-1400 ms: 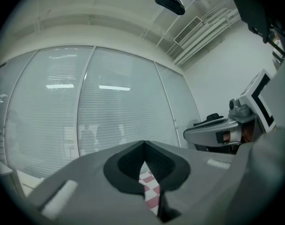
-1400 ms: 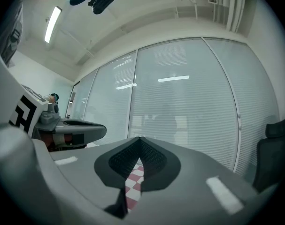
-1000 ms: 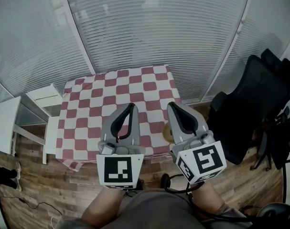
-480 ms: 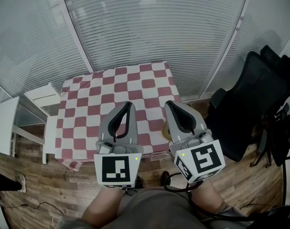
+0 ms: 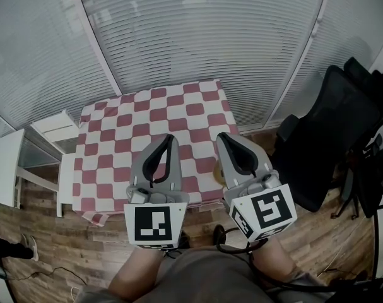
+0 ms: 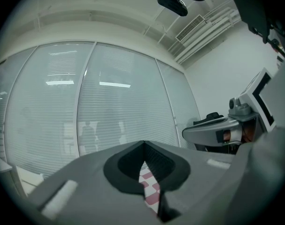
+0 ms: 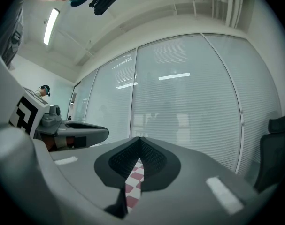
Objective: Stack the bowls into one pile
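While the left gripper (image 5: 168, 139) and right gripper (image 5: 224, 136) are hovering clenched and empty, they are hiding the table's (image 5: 147, 109) lower-centre edge, risking blind knocks.

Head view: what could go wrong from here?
1. The tan thing, possibly a bowl, sits at the near edge of the table, mostly hidden by the right gripper; a nudge might knock it off.
2. The right gripper and the left gripper are both shut, so they must open before any grasp.

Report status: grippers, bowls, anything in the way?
Left gripper shut, empty. Right gripper shut, empty. Both at checkered table's near side. Yellowish thing beside right gripper, maybe a bowl, mostly hidden. No obstruction seen.
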